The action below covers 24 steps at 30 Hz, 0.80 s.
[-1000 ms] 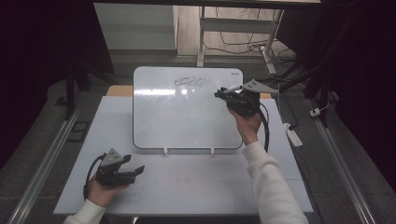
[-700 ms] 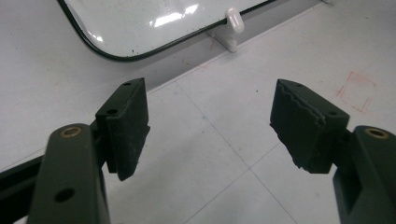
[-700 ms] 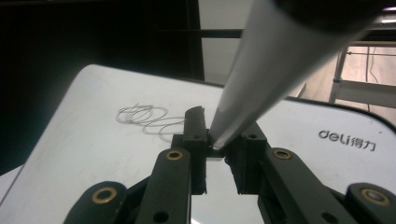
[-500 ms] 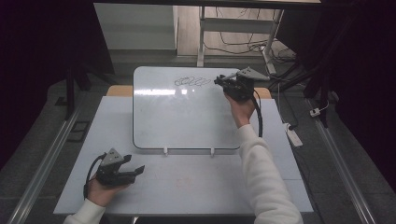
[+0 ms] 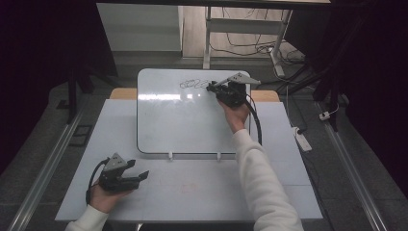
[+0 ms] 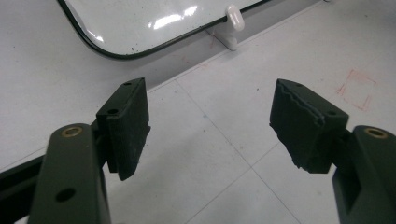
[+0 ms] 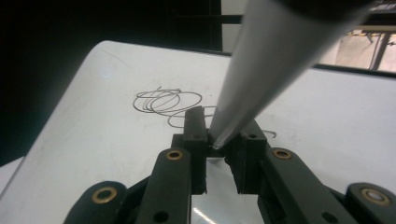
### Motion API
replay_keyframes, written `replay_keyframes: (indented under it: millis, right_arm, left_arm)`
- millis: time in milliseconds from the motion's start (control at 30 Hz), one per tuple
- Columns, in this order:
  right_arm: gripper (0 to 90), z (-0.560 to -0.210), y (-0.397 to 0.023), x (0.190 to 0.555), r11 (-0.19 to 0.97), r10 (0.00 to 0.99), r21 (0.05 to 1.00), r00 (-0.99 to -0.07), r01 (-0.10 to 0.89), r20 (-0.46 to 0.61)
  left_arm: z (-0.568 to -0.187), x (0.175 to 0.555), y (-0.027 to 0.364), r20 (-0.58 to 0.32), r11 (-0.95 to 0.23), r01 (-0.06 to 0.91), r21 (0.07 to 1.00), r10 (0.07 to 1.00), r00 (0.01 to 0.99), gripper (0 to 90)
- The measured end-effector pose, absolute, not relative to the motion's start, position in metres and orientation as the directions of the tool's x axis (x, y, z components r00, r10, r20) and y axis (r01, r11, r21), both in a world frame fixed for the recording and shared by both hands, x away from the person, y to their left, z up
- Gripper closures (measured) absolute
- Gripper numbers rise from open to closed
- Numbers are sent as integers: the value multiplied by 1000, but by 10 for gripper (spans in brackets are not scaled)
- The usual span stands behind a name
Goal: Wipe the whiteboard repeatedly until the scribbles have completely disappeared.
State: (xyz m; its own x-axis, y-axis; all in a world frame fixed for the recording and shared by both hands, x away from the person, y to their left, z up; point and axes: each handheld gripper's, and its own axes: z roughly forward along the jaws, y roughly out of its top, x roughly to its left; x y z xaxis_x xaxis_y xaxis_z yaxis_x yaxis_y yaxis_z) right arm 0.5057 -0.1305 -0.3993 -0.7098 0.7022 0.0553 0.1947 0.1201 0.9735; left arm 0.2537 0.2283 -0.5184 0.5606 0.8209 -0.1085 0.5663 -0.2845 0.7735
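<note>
My right hand-held gripper (image 7: 219,140) pinches a marker (image 7: 261,70), tip down on the whiteboard (image 5: 183,120) beside the scribble (image 5: 195,84) at twelve o'clock, for writing. My left hand-held gripper (image 5: 137,177) rests spread and empty on the surface (image 5: 202,192) at seven o'clock, clear of the board.

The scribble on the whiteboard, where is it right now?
In the high view the scribble sits near the far edge of the whiteboard, just left of the right gripper. The right gripper view shows it just beyond the jaws.
</note>
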Motion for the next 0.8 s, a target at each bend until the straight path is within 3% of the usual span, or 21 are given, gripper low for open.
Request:
replay_keyframes:
  millis: [200,367,567,800]
  right_arm:
    - [780,-390,-154,516,1,766,978,-629,207,132]
    - [780,-405,-127,503,113,681,973,-729,199,70]
    - [780,-393,-148,515,9,761,982,-638,189,116]
    - [780,-403,-126,510,96,686,977,-724,192,75]
  left_arm:
    - [-518,254,227,-103,-290,561,775,818,565,296]
    - [-518,255,227,-103,-290,562,775,819,564,296]
    - [-518,254,226,-101,-288,558,778,820,563,296]
    - [-519,254,226,-101,-290,561,775,820,564,296]
